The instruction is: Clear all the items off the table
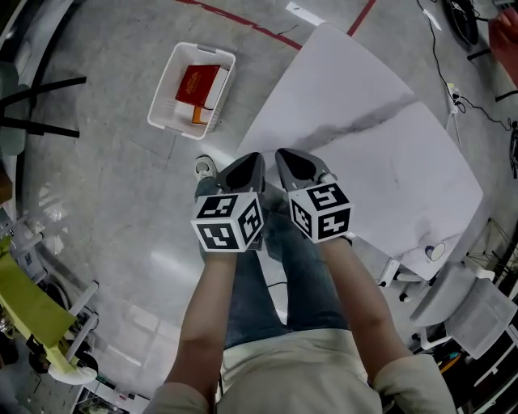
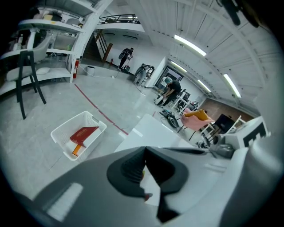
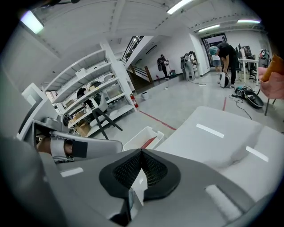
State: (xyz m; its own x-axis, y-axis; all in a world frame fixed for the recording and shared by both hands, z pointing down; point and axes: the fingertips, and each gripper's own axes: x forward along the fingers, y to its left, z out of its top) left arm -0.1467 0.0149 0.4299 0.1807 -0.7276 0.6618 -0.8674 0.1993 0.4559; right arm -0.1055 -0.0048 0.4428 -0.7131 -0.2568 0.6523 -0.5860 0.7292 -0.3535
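The white table (image 1: 380, 154) fills the upper right of the head view, and its top looks bare. On the floor to its left stands a white basket (image 1: 192, 89) holding a red book (image 1: 198, 83) and something orange. My left gripper (image 1: 252, 158) and right gripper (image 1: 284, 154) are held side by side close to my body, tips at the table's near left edge. Both are shut with nothing between the jaws. The left gripper view shows its shut jaws, the basket (image 2: 79, 133) and the table (image 2: 153, 131) beyond. The right gripper view shows its shut jaws over the table (image 3: 217, 133).
A red line (image 1: 243, 23) crosses the floor beyond the basket. A white chair (image 1: 465, 311) stands at the table's near right, black chair legs (image 1: 40, 105) at the far left. Cables (image 1: 453, 89) run past the table's right side. Shelves (image 3: 95, 102) and people stand far off.
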